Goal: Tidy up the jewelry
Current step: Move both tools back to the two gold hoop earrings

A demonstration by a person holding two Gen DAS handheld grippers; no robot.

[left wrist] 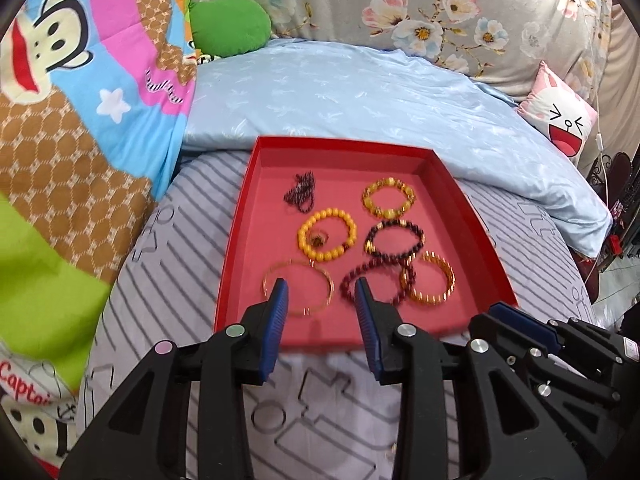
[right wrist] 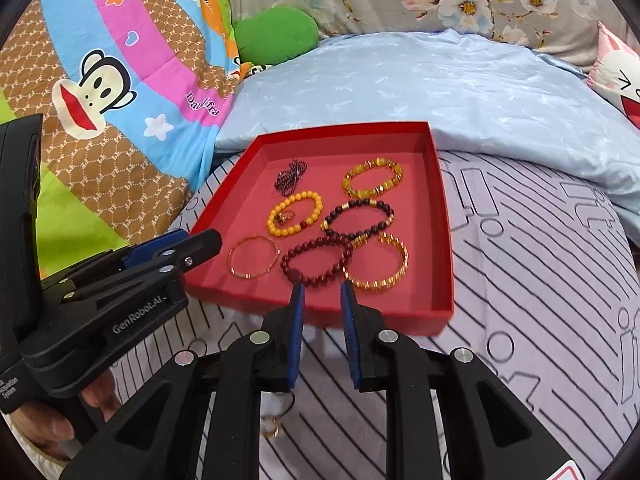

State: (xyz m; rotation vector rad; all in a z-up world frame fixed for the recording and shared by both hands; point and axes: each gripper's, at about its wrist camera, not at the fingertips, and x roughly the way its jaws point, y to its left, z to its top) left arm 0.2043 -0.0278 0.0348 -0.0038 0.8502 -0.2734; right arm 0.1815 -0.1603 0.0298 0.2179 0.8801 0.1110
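A red tray [left wrist: 240,240] [right wrist: 444,240] lies on the bed and holds several bracelets: a thin gold bangle [left wrist: 298,286] [right wrist: 253,257], a yellow bead bracelet [left wrist: 326,233] [right wrist: 295,214] with a small ring inside it, a dark red bead bracelet [right wrist: 316,258], a dark bead bracelet [left wrist: 394,237], two gold ones [left wrist: 428,280] [left wrist: 387,197] and a dark chain [left wrist: 300,191]. My left gripper [left wrist: 320,286] is open and empty above the tray's near edge. My right gripper [right wrist: 320,286] is open and empty just before the tray. Gold rings [right wrist: 272,426] lie on the sheet under it.
The tray sits on a striped grey sheet [left wrist: 180,248]. A light blue quilt [left wrist: 360,92] lies behind it. A cartoon monkey blanket [left wrist: 72,100] rises at the left with a green cushion [left wrist: 228,26]. A pink rabbit pillow [left wrist: 560,116] is at the right.
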